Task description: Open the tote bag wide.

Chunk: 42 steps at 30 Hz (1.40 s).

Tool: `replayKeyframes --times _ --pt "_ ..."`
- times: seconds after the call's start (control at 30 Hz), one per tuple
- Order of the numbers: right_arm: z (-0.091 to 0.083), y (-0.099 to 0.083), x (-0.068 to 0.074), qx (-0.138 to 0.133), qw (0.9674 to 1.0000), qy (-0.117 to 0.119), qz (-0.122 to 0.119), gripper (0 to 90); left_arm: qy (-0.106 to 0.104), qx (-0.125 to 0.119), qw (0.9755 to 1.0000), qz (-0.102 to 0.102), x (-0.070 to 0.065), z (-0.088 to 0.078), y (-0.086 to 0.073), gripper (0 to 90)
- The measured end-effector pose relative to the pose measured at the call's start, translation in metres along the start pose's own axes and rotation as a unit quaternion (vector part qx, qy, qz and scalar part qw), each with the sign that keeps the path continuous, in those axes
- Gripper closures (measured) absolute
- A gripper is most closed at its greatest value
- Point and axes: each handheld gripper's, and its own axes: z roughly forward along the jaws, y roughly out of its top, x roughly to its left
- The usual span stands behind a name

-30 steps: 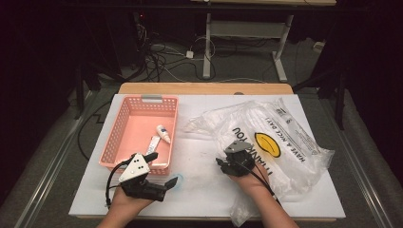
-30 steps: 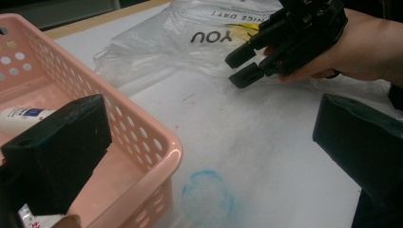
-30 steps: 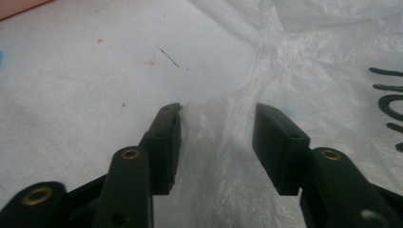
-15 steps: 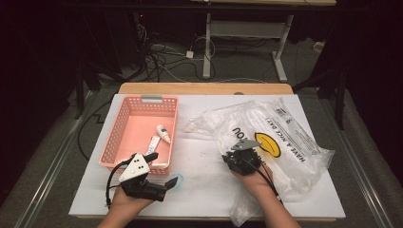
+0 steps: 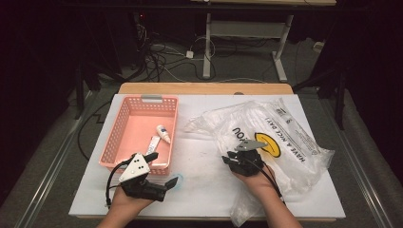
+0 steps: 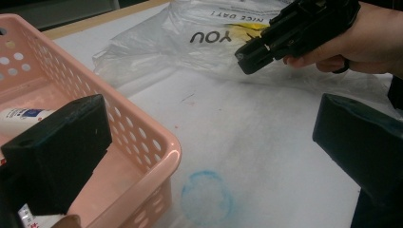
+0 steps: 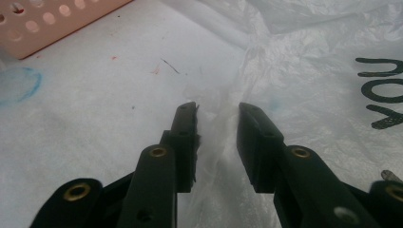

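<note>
From above, a white table [image 5: 204,190] fills the middle of the frame, with a pink basket [image 5: 124,124] at centre left and a crumpled clear plastic bag [image 5: 280,137] printed with black letters and a yellow badge at centre right. Inside the basket lie a small white bottle [image 5: 163,133] and a white tube [image 5: 153,144], near its right wall. At lower left the left gripper [image 5: 174,183] rests on the table just below the basket, pointing right, beside a faint blue ring [image 5: 177,181] on the tabletop. At lower centre right the right gripper [image 5: 231,159] sits at the bag's left edge. In the left gripper view, the two black jaws stand wide apart at lower left and lower right with nothing between them, released; the basket's corner [image 6: 142,137] lies at left, the blue ring [image 6: 207,197] at bottom centre, and the bag [image 6: 199,42] across the top, where the other hand [image 6: 361,40] holds the right gripper at upper right. In the right gripper view, the jaws rise from the bottom centre, have just been opening slightly, and stand a little apart with a raised fold of the bag [image 7: 219,128] between them; I cannot tell whether the pads press on it
</note>
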Motion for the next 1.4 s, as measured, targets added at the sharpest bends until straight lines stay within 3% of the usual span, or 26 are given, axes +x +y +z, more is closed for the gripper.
replayKeyframes --times 0.4,0.6,0.77,0.87,0.97,1.07,1.17,1.3,1.37,1.4 --pt "-0.001 0.001 0.002 -0.005 1.0000 0.003 -0.004 65.2 0.000 0.000 1.0000 0.003 -0.001 0.000 0.000 0.0" --pt "0.006 0.003 0.002 0.005 0.9999 -0.014 -0.005 61.5 0.000 0.000 1.0000 0.004 -0.001 0.000 0.001 0.0" --pt "0.018 -0.001 0.001 0.040 0.9991 -0.013 0.007 67.3 0.000 0.001 1.0000 0.006 -0.002 0.000 0.001 0.0" --pt "0.017 -0.003 0.000 0.037 0.9990 -0.023 -0.001 79.6 0.000 0.001 1.0000 0.007 -0.002 0.000 0.001 0.0" --pt "0.015 -0.005 -0.003 0.033 0.9992 -0.021 0.006 89.8 -0.002 0.001 1.0000 0.007 -0.003 0.001 0.001 0.0" --pt "0.008 -0.003 -0.003 0.015 0.9997 -0.017 0.005 90.0 -0.002 0.001 1.0000 0.007 -0.003 0.000 0.001 0.0" --pt "-0.005 0.000 -0.006 -0.020 0.9997 -0.014 0.005 90.0 -0.004 0.001 1.0000 0.004 -0.003 0.001 0.001 0.0" --pt "-0.025 0.005 -0.010 -0.060 0.9981 -0.006 -0.012 90.0 -0.011 0.005 0.9999 0.002 -0.004 0.003 0.000 0.0" --pt "-0.039 0.009 -0.012 -0.083 0.9962 -0.013 -0.020 90.0 -0.016 0.005 0.9999 -0.002 -0.005 0.004 0.001 0.0" --pt "-0.039 0.009 -0.012 -0.083 0.9962 -0.013 -0.020 90.0 -0.017 0.005 0.9998 -0.002 -0.005 0.004 0.001 0.0"
